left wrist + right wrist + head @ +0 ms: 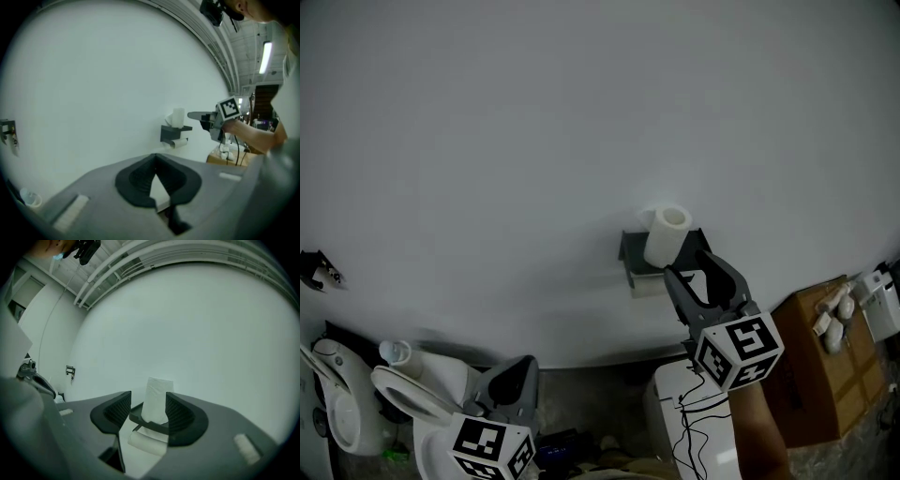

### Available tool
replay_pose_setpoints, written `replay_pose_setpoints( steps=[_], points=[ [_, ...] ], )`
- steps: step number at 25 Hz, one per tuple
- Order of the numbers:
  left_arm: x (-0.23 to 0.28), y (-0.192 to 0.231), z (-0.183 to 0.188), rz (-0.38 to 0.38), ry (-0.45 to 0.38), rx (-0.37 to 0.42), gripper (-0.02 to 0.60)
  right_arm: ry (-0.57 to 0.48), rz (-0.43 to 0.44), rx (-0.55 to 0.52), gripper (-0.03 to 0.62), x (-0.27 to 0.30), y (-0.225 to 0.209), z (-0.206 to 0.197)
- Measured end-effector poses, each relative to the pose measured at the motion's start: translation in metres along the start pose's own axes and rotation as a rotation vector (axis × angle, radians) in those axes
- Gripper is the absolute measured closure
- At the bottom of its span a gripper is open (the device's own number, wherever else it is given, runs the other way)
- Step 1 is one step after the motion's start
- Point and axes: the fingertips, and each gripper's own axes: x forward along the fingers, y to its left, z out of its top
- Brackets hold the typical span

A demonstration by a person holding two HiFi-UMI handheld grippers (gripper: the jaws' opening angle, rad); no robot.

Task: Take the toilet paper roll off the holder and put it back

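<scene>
A plain white wall [581, 141] fills most of the view. Along its foot stand a white toilet [417, 389], left, and a cardboard box [820, 375] (small white items on top), right, on speckled floor [853, 459].

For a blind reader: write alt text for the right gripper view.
The right gripper, fingers apart, faces an upright toilet paper roll standing on a dark wall-mounted holder, seen in the gap between them. A second roll hangs under the holder; the wall behind is plain white.

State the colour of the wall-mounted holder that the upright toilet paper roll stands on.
The holder is dark grey, and it shows best in the head view.
</scene>
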Motion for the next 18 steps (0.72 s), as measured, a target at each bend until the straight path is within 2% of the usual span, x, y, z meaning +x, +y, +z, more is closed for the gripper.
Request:
replay_pose_setpoints(
  steps=[1, 9, 18],
  points=[
    [-0.003, 0.000, 0.000, -0.012, 0.001, 0.003, 0.584, 0.002, -0.012, -0.001, 0.364, -0.006, 0.003, 0.000],
    [-0.032, -0.004, -0.008, -0.096, 0.018, 0.036, 0.584, 0.027, -0.100, -0.001, 0.537, -0.057, 0.040, -0.009],
    [-0.070, -0.011, -0.020, -0.171, 0.017, 0.068, 0.584, 0.078, -0.160, 0.048, 0.565, -0.114, 0.090, -0.031]
  ],
)
